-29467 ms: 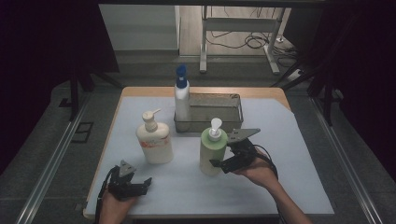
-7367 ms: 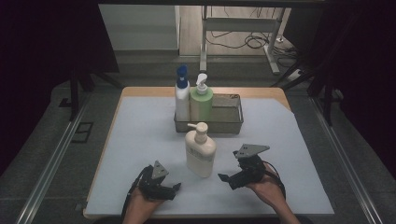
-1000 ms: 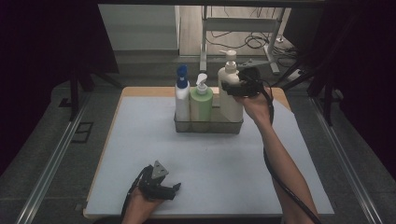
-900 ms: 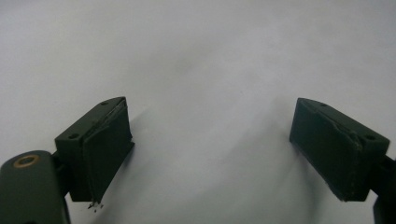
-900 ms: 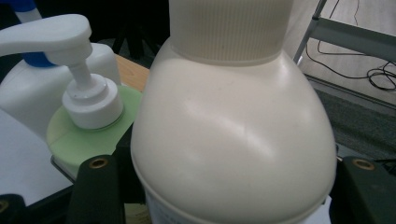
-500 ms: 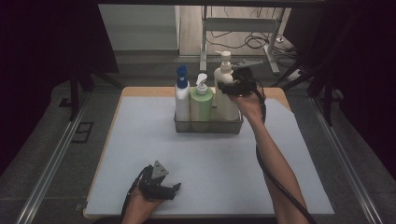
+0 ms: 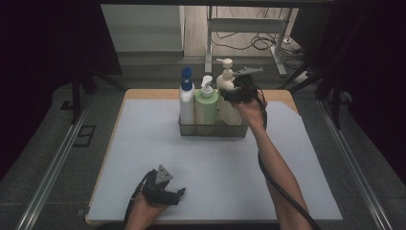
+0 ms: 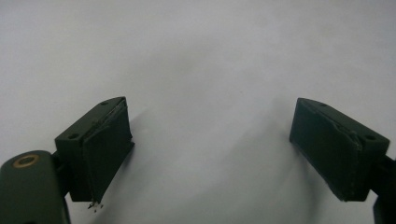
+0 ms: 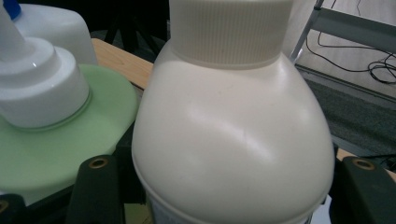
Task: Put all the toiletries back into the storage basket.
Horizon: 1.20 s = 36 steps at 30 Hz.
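Your right tool (image 7: 235, 91) grips cream bottle (image 9: 233, 135) over wire basket (image 7: 213, 129); early release risks toppling green bottle (image 7: 206, 108). Left tool (image 8: 210, 149) open.

I count three pump bottles: one cream (image 7: 229, 98), one green (image 7: 206, 108), one white with a blue top (image 7: 186, 98). One wire basket (image 7: 213, 129) at twelve o'clock. Two grippers.
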Tool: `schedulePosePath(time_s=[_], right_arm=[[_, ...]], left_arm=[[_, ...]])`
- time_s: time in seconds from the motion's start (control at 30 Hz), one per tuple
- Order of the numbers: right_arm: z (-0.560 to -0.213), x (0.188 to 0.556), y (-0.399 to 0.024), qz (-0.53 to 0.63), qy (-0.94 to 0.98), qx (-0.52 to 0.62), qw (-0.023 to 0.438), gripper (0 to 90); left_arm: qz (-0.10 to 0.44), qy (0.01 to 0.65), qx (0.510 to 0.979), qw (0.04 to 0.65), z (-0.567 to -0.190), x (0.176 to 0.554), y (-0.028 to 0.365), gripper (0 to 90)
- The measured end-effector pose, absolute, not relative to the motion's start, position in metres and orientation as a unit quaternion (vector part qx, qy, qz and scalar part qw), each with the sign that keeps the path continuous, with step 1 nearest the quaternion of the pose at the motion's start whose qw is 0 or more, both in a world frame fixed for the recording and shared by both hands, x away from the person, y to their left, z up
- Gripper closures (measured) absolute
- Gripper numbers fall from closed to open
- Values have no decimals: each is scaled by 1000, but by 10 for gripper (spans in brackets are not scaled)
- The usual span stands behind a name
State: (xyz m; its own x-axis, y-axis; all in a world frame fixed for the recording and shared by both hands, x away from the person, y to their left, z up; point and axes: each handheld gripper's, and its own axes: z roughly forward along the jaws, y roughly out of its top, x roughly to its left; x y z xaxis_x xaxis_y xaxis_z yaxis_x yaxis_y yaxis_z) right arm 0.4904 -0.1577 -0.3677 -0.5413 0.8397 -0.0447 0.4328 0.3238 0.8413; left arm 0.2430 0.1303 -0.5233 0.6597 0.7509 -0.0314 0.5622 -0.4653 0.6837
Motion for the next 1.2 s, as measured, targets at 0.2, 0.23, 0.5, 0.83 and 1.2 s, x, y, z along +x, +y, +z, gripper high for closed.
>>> schedulePosePath(time_s=[0.2, 0.23, 0.5, 0.83, 1.2], right_arm=[[-373, 486, -158, 408, 779, 410, 243, 362], [-373, 485, -158, 407, 780, 409, 242, 361], [-377, 477, -161, 407, 784, 404, 237, 362], [-387, 469, -167, 402, 787, 406, 234, 361], [-402, 465, -179, 397, 784, 419, 227, 360]], left_arm=[[138, 389, 845, 341, -523, 243, 130, 123], [138, 388, 845, 340, -523, 243, 130, 123], [138, 388, 845, 341, -523, 243, 130, 123], [138, 388, 845, 341, -523, 243, 130, 123], [138, 390, 843, 343, -523, 243, 130, 123]])
